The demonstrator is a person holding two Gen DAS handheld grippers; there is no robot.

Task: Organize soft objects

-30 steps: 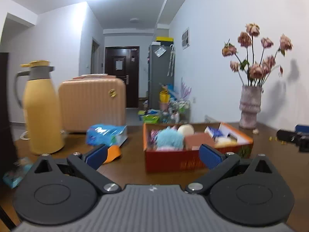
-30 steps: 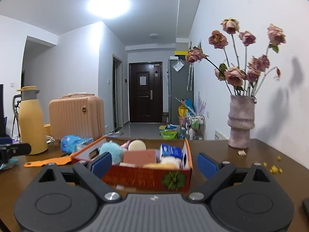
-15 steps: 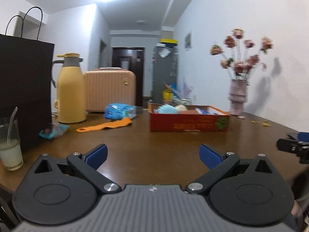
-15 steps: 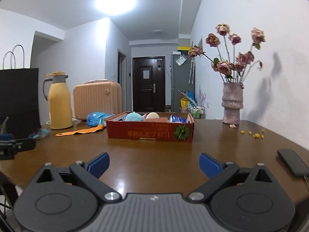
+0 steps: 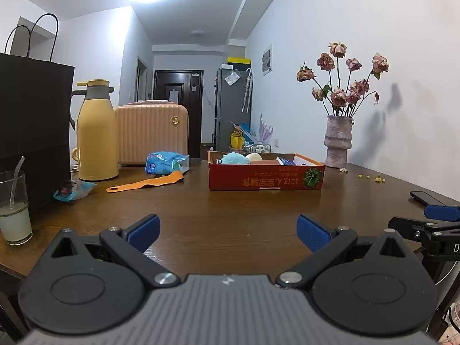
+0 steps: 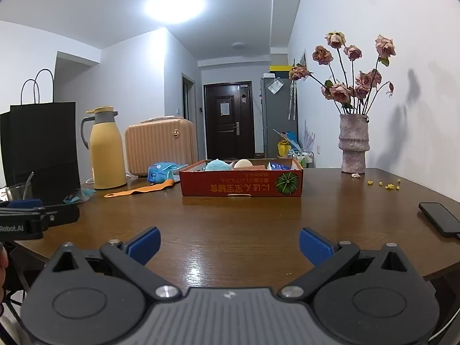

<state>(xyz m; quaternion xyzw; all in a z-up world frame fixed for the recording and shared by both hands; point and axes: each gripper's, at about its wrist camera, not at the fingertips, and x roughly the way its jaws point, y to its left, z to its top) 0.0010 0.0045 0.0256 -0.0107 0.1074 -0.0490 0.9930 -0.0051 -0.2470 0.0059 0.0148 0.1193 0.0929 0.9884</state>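
A red cardboard box [image 5: 266,176] [image 6: 241,182] stands far across the brown table. Inside it lie a fluffy blue soft object [image 5: 237,158] [image 6: 218,165], a cream round one [image 5: 253,157] [image 6: 243,163] and other items, mostly hidden by the box wall. My left gripper [image 5: 228,231] is open and empty, held near the table's front edge, far from the box. My right gripper [image 6: 229,243] is open and empty, also back near the front edge. Each gripper shows at the edge of the other's view.
A blue packet [image 5: 166,163] and an orange strap [image 5: 145,183] lie left of the box. A yellow jug [image 5: 96,130], a peach case [image 5: 151,133], a black bag [image 5: 31,126] and a glass [image 5: 14,210] stand left. A vase [image 6: 353,143] and a phone [image 6: 440,219] are right.
Both grippers have pulled back from right over the box to the table's front edge. The box now looks small and far. Both stay open and empty.
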